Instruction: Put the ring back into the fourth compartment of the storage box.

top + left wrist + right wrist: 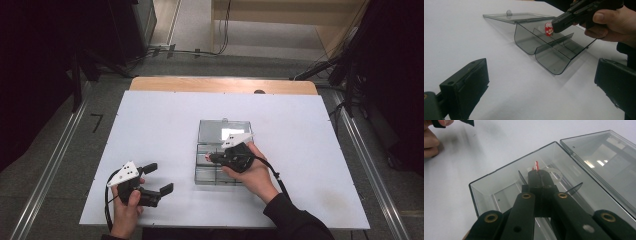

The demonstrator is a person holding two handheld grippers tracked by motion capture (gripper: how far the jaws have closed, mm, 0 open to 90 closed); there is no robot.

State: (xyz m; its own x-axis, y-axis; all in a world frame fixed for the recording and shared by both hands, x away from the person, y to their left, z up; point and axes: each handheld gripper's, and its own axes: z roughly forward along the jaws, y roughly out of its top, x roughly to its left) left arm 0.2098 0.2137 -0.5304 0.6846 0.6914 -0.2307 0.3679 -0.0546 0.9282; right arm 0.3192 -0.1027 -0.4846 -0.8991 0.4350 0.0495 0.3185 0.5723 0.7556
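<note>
Starting at the near edge in the high view: left gripper [159, 178] is held in the left hand [125, 207] low over the white table [150, 130], near its front left corner. Jaws are spread wide, nothing between them; in the left gripper view the 2 black jaws stand far apart at the bottom corners with bare table between.

Further in, near the table centre, a clear plastic box [202, 172] is seen with its lid [222, 129] swung fully open and laid flat on the far side. Thin dividers split the box into compartments.

Right gripper [210, 157] is held in the right hand [255, 172] over the box, tips pointing into it. Jaws are clenched on a small red and white tag [548, 28]; in the left gripper view the tag is pinched at the jaw tips [557, 24], hanging just above the dividers at the end of the box next to the lid. In the right gripper view the tag [535, 166] sticks out beyond the closed jaws, red and white edge showing, over the inside of the box [486, 188]. Whether the tag touches the box floor cannot be told.

Beyond the lid, a wooden strip [220, 85] runs along the far table edge.
</note>
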